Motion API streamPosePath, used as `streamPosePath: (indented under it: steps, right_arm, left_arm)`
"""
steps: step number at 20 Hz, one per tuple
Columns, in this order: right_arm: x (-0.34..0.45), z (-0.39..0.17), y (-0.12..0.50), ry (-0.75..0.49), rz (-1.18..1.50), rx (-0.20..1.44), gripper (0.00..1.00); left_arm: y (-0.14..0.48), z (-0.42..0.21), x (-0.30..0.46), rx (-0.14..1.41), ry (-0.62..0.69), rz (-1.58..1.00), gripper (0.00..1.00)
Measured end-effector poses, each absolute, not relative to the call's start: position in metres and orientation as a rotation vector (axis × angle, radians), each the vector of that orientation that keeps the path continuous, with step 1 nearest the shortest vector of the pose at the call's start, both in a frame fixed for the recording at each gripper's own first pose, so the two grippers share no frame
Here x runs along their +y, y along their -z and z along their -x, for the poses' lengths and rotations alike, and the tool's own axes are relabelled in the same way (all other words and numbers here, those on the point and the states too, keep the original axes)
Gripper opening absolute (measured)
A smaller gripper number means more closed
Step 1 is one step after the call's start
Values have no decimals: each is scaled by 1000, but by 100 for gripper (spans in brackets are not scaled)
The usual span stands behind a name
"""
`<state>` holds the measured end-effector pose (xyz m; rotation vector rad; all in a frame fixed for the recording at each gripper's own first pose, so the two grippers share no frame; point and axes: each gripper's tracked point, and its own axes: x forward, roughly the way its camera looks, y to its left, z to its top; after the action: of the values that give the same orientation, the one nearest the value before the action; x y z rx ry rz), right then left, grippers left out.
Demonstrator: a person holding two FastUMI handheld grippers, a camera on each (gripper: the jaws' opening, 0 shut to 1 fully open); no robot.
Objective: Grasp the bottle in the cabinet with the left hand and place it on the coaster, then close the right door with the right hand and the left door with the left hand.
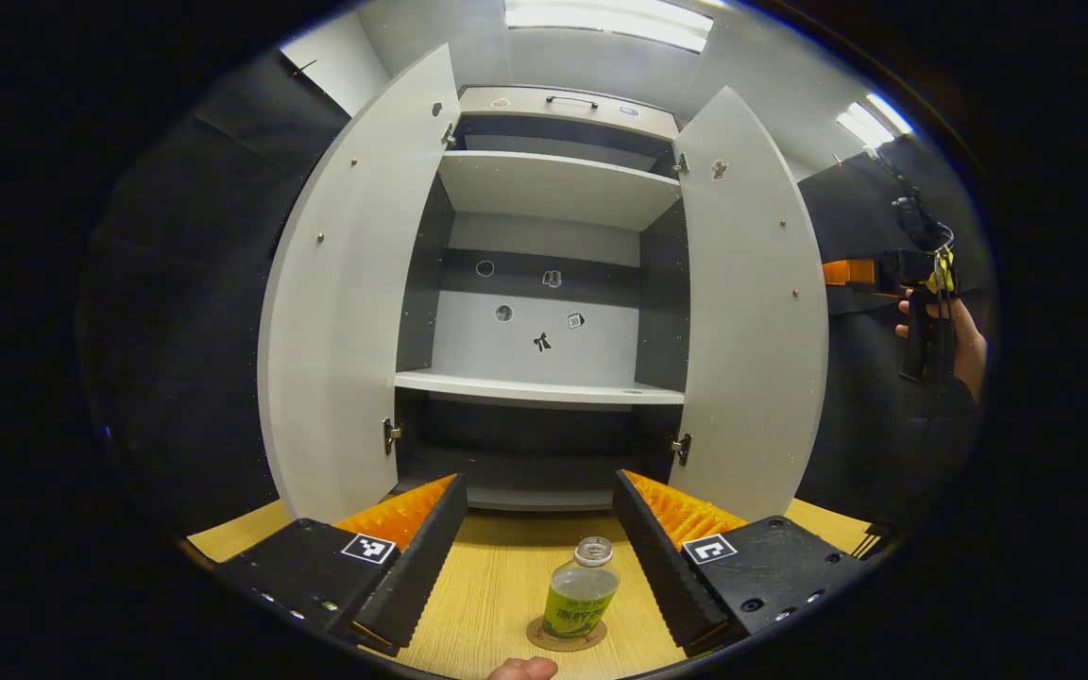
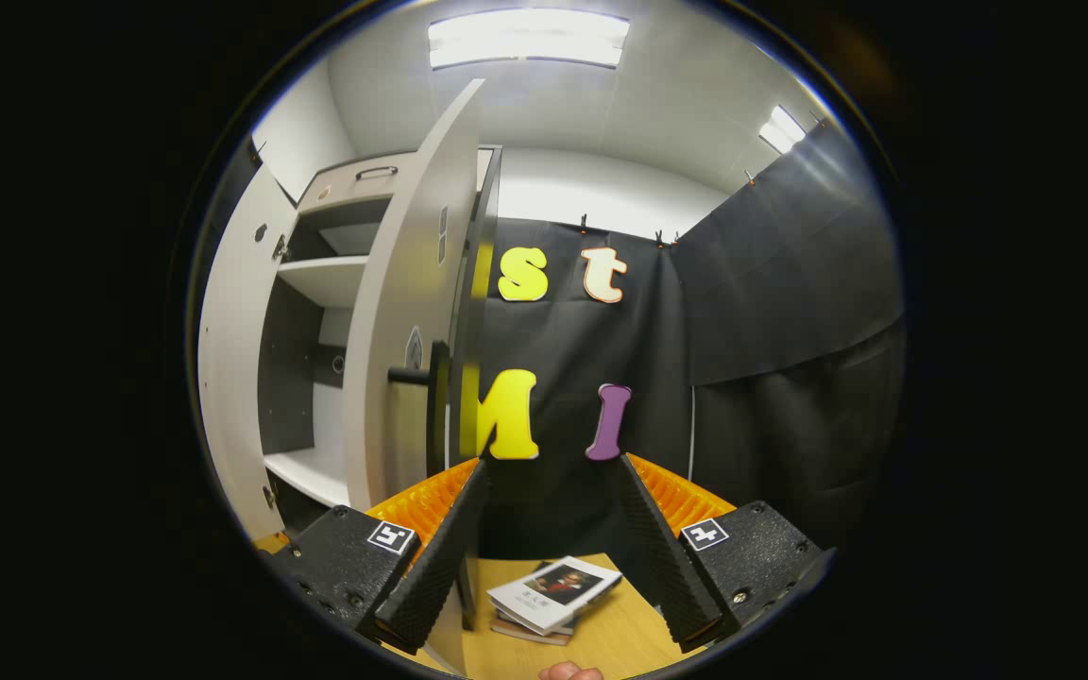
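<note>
**A:** Wooden tabletop (image 1: 497, 586) is running under everything in the left gripper view, with the cabinet (image 1: 553, 283) standing at the back of it. Both doors are hanging wide open, left door (image 1: 355, 312) and right door (image 1: 752, 321), and the shelves inside are looking bare apart from a few small stickers on the back panel. The bottle (image 1: 580, 591) is sitting upright on the coaster (image 1: 567, 635), out on the table in front of the cabinet. The left gripper (image 1: 538, 557) is hovering just behind it with its jaws spread apart, the bottle showing low in the gap between them and touching neither finger. Off to the far right the right gripper (image 1: 922, 283) is floating up in a person's hand; can't tell from here how its jaws are standing.

**B:** Right gripper view is giving a different angle. The right gripper (image 2: 549, 543) is pointing at the outer edge of the right door (image 2: 412, 312), which is sticking out nearly edge-on and hiding a good part of the cabinet (image 2: 317, 283) interior. Jaws are apart, gripping nothing. Small stack of books (image 2: 552, 593) is lying on the table (image 2: 620, 633) low between the fingers. Black cloth wall is hanging behind.
</note>
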<state>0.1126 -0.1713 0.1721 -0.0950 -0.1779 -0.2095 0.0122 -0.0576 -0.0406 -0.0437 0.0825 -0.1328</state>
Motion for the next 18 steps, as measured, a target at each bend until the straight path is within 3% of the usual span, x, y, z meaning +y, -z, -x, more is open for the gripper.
streamPosePath:
  steps: [9,18]
  right_arm:
    - [-153,-113,-172,209,93,-158,82]
    - [-52,-137,-163,-41,53,-123,82]
  left_arm:
    - [38,-17,-50,60,104,29,94]
    - [25,-8,-28,18,51,3,94]
